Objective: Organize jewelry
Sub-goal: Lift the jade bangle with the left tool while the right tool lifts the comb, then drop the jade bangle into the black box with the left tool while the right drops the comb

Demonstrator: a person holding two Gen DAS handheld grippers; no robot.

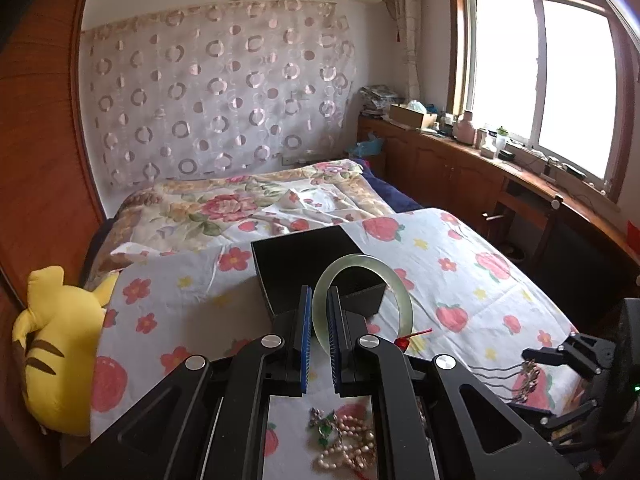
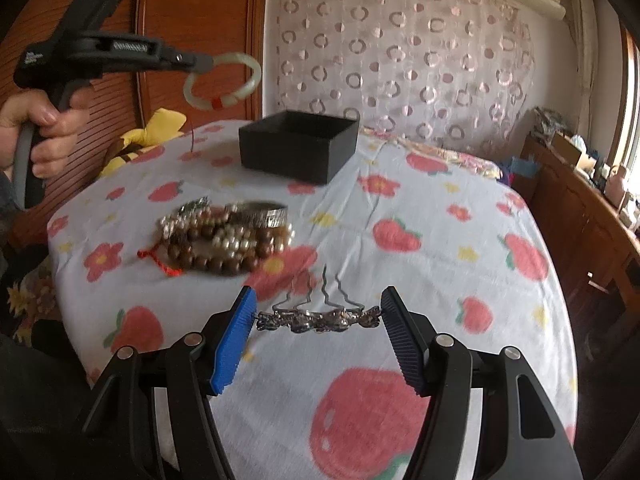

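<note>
Already both pieces hang above the bed short of the black box (image 2: 298, 148): the left gripper (image 1: 319, 312) jaws clamp the jade bangle (image 1: 362, 300), the right gripper (image 2: 318, 320) jaws pinch the hair comb (image 2: 318, 318) endwise, which could twist loose.

The left gripper (image 1: 319, 312) is pinched tight on a green bangle (image 1: 362, 300) and held up in the air. The right gripper (image 2: 319, 316) holds a metal hair comb (image 2: 318, 319) by its two ends, jaws wide apart.
</note>
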